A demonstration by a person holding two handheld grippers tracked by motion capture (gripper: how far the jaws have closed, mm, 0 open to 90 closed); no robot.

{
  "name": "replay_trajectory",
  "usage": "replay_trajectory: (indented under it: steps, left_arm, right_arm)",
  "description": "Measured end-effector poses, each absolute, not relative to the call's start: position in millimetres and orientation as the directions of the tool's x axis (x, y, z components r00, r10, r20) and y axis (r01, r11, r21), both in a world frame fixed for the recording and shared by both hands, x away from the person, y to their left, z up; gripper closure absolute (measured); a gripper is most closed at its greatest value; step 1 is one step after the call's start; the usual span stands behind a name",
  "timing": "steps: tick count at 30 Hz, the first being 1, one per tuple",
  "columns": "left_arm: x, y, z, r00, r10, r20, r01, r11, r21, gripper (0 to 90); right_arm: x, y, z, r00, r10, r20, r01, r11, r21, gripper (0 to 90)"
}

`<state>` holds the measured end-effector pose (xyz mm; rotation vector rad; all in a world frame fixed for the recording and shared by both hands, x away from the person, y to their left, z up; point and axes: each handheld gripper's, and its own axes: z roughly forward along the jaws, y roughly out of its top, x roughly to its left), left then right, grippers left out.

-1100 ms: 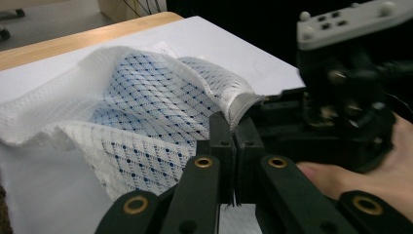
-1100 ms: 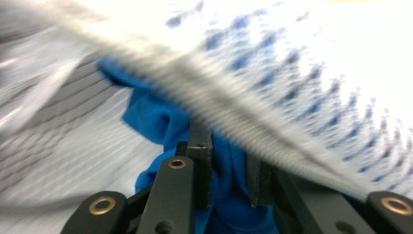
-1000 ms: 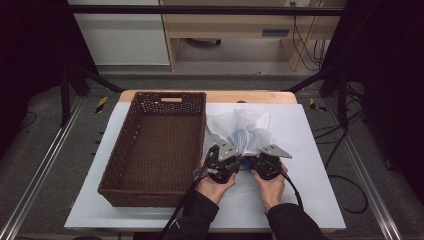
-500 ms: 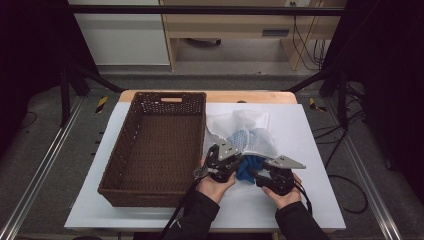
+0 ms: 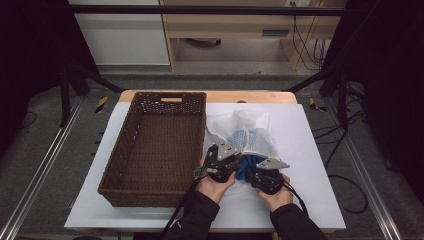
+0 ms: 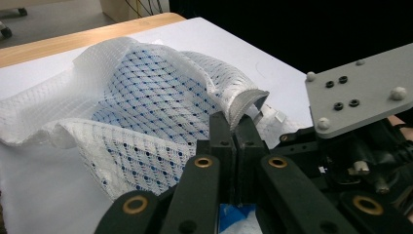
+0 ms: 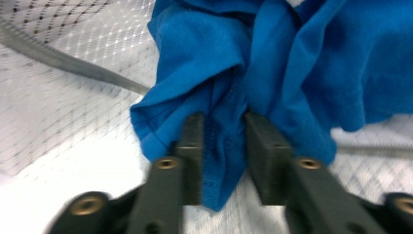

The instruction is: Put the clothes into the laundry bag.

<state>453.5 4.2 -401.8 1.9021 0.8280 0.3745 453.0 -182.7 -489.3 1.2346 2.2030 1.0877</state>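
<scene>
One wicker basket (image 5: pixel 157 145) beside mesh bag (image 5: pixel 239 131)

mesh bag (image 5: pixel 240 131): white, open, flat on table | blue cloth (image 7: pixel 292 63): crumpled, at bag mouth

- No text, label, brand, number or sign can be read in the high view or in either gripper view.
</scene>
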Motion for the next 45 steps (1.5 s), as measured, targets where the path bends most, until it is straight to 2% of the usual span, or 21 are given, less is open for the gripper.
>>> replay_trajectory:
  steps: [1, 3, 4, 7, 9, 14, 16, 18, 20, 23, 24, 25, 27, 28, 30, 33, 39, 42, 45]
  left_arm:
    - [453.3, 4.3, -401.7, 0.719, 0.688, -0.095, 0.383, -0.279, 0.88, 89.2]
    - [453.2, 4.8, -401.6, 0.718, 0.689, -0.098, 0.384, -0.274, 0.882, 89.2]
    - [452.5, 5.3, -401.2, 0.716, 0.69, -0.104, 0.383, -0.265, 0.885, 89.2]
    - [452.2, 6.1, -401.1, 0.717, 0.689, -0.103, 0.375, -0.257, 0.891, 89.1]
    - [452.0, 5.4, -401.4, 0.718, 0.689, -0.103, 0.375, -0.258, 0.89, 89.2]
    - [452.1, 3.9, -402.8, 0.72, 0.685, -0.109, 0.381, -0.26, 0.887, 89.3]
    - [450.9, 4.5, -401.8, 0.725, 0.681, -0.104, 0.376, -0.265, 0.888, 89.3]
    - [449.3, 5.2, -399.9, 0.731, 0.673, -0.109, 0.374, -0.262, 0.89, 89.4]
    - [447.8, 5.3, -397.7, 0.732, 0.673, -0.106, 0.369, -0.261, 0.892, 89.3]
    - [451.8, 5.1, -398.6, 0.726, 0.678, -0.114, 0.382, -0.261, 0.887, 89.3]
    - [452.6, 4.4, -399.5, 0.726, 0.678, -0.117, 0.385, -0.259, 0.886, 89.2]
    - [452.9, 3.8, -400.1, 0.725, 0.679, -0.114, 0.384, -0.262, 0.886, 89.1]
    - [453.2, 2.7, -401.6, 0.722, 0.682, -0.112, 0.385, -0.262, 0.885, 89.1]
    - [453.3, 2.6, -402.0, 0.721, 0.684, -0.108, 0.384, -0.264, 0.885, 89.1]
    - [454.4, 2.9, -402.8, 0.719, 0.687, -0.107, 0.384, -0.265, 0.885, 89.1]
    - [455.6, 4.6, -403.9, 0.714, 0.692, -0.106, 0.386, -0.263, 0.884, 89.1]
    - [455.6, 4.2, -405.9, 0.716, 0.691, -0.102, 0.386, -0.269, 0.883, 89.0]
    - [454.7, 4.3, -406.6, 0.719, 0.688, -0.104, 0.385, -0.269, 0.883, 88.9]
    - [454.8, 3.7, -407.2, 0.719, 0.687, -0.1, 0.385, -0.274, 0.881, 88.9]
  right_arm:
    - [454.1, -181.4, -489.3, -0.541, 0.84, 0.035, 0.538, 0.314, 0.782, 83.2]
    - [457.5, -178.1, -488.2, -0.53, 0.846, 0.048, 0.55, 0.301, 0.779, 85.4]
    - [458.3, -177.7, -486.7, -0.521, 0.851, 0.067, 0.561, 0.283, 0.778, 85.7]
    - [459.9, -184.6, -474.9, -0.505, 0.86, 0.078, 0.484, 0.207, 0.851, 85.9]
    - [465.6, -188.4, -475.2, -0.487, 0.866, 0.115, 0.475, 0.152, 0.866, 85.9]
    - [483.5, -174.8, -478.9, -0.468, 0.878, 0.1, 0.446, 0.138, 0.884, 85.9]
    - [491.1, -167.7, -479.0, -0.44, 0.896, 0.059, 0.422, 0.148, 0.895, 85.9]
    - [497.9, -166.8, -482.5, -0.383, 0.92, 0.084, 0.417, 0.091, 0.904, 85.9]
    - [502.0, -166.9, -485.5, -0.366, 0.926, 0.094, 0.427, 0.077, 0.901, 85.6]
    - [502.8, -168.0, -484.5, -0.377, 0.923, 0.077, 0.433, 0.102, 0.896, 78.1]
    - [501.3, -170.5, -482.1, -0.397, 0.915, 0.072, 0.438, 0.12, 0.891, 67.0]
    - [499.5, -172.7, -479.1, -0.416, 0.905, 0.089, 0.453, 0.122, 0.883, 61.3]
    - [492.8, -177.0, -472.4, -0.446, 0.89, 0.096, 0.463, 0.138, 0.875, 55.5]
    - [485.6, -180.8, -466.0, -0.472, 0.88, 0.056, 0.458, 0.191, 0.868, 50.7]
    - [472.0, -187.6, -459.7, -0.496, 0.868, 0.004, 0.429, 0.242, 0.87, 49.0]
    - [452.3, -201.6, -458.6, -0.511, 0.859, 0.022, 0.435, 0.237, 0.869, 47.0]
    - [446.6, -215.0, -480.8, -0.521, 0.853, 0.01, 0.524, 0.311, 0.793, 38.8]
    - [452.6, -211.8, -486.8, -0.513, 0.858, -0.029, 0.543, 0.35, 0.763, 40.8]
    - [455.7, -211.1, -488.5, -0.492, 0.871, 0.011, 0.566, 0.31, 0.764, 44.2]
